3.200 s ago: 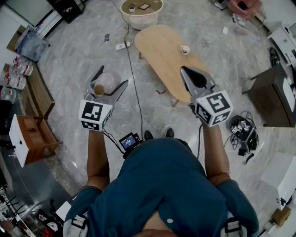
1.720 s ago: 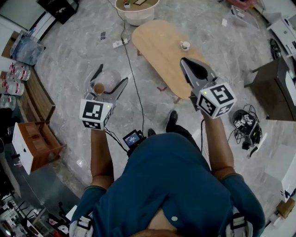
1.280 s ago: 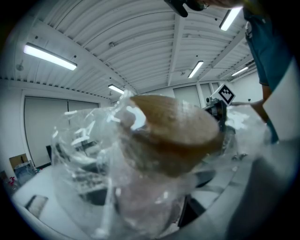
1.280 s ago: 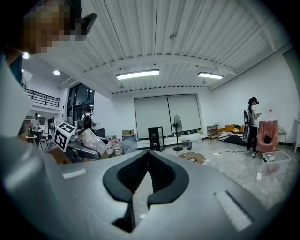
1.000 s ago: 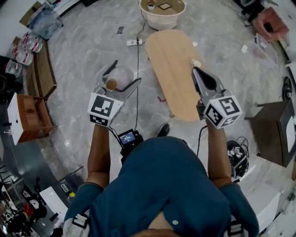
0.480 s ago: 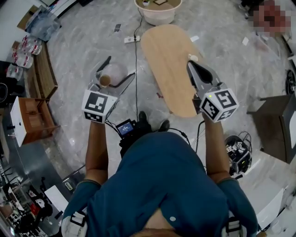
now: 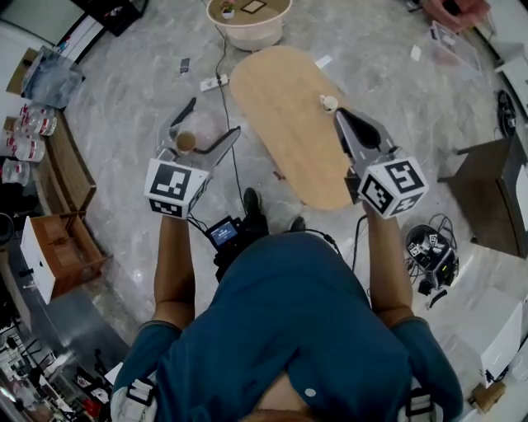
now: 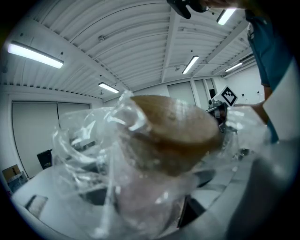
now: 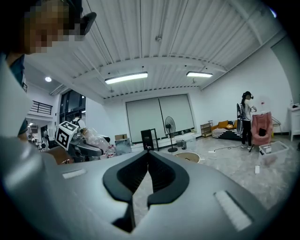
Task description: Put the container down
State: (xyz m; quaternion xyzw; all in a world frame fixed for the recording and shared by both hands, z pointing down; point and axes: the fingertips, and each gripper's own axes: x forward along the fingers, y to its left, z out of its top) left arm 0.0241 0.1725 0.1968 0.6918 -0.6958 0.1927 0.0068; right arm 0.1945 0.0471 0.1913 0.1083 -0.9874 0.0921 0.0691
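left gripper (image 7: pixel 211 122): jaws stand wide and are closed on the container (image 7: pixel 190 137), which fills the gap between them. the container is clear, with crinkled glossy walls and a round brown lid (image 7: pixel 186 141). in the left gripper view the lid (image 8: pixel 174 125) sits high between the jaws and the clear body (image 8: pixel 140 187) fills the space below it. the container is carried in the air, clear of any support, with the marble floor (image 7: pixel 132 124) under it.

right gripper (image 7: pixel 344 118): jaws are brought together, tips meeting (image 9: pixel 147 153), with nothing between them. only a narrow slit shows behind the tips.

surroundings: an oval wooden table (image 7: pixel 285 132) lies to the right of the left gripper and apart from it; the right gripper hangs over its far-right edge. a small white cup (image 7: pixel 328 102) stands on the table just ahead of the right gripper's tips. a power strip (image 7: pixel 212 82) with a dark cable lies on the floor ahead of the left gripper. a round white stand (image 7: pixel 247 18) is further ahead, beyond the table's end.

from the right gripper view, the left gripper's marker cube (image 9: pixel 66 134) and the container (image 9: pixel 97 139) show off to the left.
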